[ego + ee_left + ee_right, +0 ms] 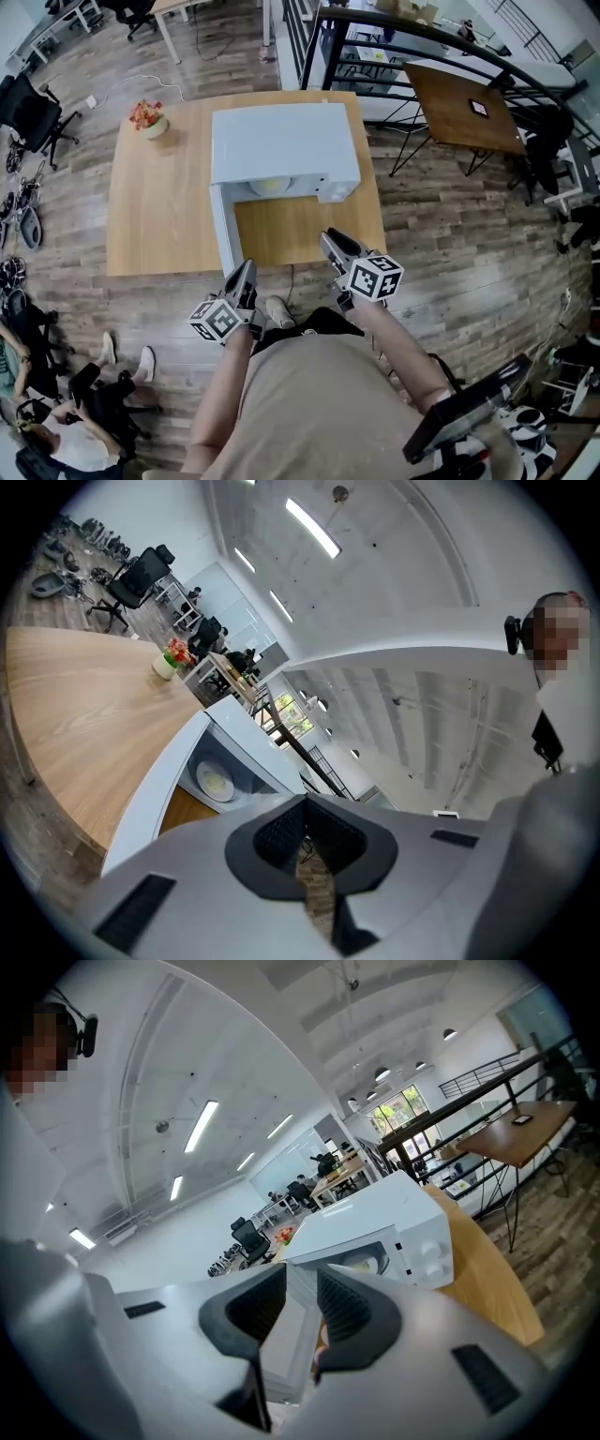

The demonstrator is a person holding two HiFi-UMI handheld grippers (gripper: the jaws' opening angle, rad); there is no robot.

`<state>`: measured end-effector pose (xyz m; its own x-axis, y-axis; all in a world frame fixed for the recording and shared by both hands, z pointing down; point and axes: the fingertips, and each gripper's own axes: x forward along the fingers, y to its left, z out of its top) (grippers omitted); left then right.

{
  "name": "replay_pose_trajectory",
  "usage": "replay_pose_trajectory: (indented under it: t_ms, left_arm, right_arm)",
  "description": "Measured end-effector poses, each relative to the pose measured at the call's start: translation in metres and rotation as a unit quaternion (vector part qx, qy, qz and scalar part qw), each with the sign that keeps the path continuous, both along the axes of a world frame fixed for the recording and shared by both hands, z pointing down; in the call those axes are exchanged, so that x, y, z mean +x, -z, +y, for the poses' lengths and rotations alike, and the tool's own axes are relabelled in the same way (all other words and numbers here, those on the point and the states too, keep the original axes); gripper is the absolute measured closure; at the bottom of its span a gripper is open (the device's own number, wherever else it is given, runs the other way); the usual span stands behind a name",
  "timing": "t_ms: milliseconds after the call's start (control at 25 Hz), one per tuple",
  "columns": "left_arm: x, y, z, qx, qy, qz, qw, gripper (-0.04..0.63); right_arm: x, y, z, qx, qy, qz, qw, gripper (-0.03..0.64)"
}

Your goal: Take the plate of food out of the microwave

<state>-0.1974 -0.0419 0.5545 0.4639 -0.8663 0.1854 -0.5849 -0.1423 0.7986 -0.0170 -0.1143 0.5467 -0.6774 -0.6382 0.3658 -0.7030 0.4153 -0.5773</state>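
A white microwave stands on a wooden table with its door swung open toward me. Inside, a pale plate of food rests on the floor of the cavity. My left gripper hovers at the table's front edge beside the end of the door, its jaws shut on nothing. My right gripper hangs over the front edge, short of the opening, its jaws slightly apart and empty. The left gripper view shows the plate beyond the door. In the right gripper view the plate sits inside the microwave.
A small pot of flowers stands at the table's far left corner. A second wooden table and a black railing lie to the far right. Office chairs stand at the left, and seated people are at the lower left.
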Motion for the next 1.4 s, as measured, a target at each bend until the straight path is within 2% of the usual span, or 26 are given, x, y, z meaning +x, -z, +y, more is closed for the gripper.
replay_pose_trajectory:
  t_ms: [200, 440, 640, 800, 1400]
  left_arm:
    - [-0.001, 0.000, -0.012, -0.001, -0.004, -0.002, 1.0000, 0.591]
    - [-0.005, -0.006, -0.026, -0.013, 0.021, -0.011, 0.9996, 0.591]
    - [-0.008, -0.008, -0.040, -0.030, 0.052, -0.015, 0.9981, 0.591]
    - [-0.013, -0.004, -0.056, -0.033, 0.083, -0.031, 0.9955, 0.591]
    - [0.013, -0.013, -0.078, -0.055, 0.155, -0.059, 0.9846, 0.591]
  right_arm:
    - [-0.005, -0.010, -0.020, -0.014, -0.019, -0.006, 1.000, 0.528]
    - [-0.011, -0.034, -0.046, -0.031, -0.016, -0.008, 0.999, 0.528]
    - [-0.019, -0.057, -0.063, -0.060, 0.024, -0.007, 0.998, 0.528]
    - [-0.027, -0.057, -0.086, -0.059, 0.064, -0.008, 0.996, 0.528]
    - [-0.026, -0.105, -0.109, -0.120, 0.130, -0.021, 0.984, 0.528]
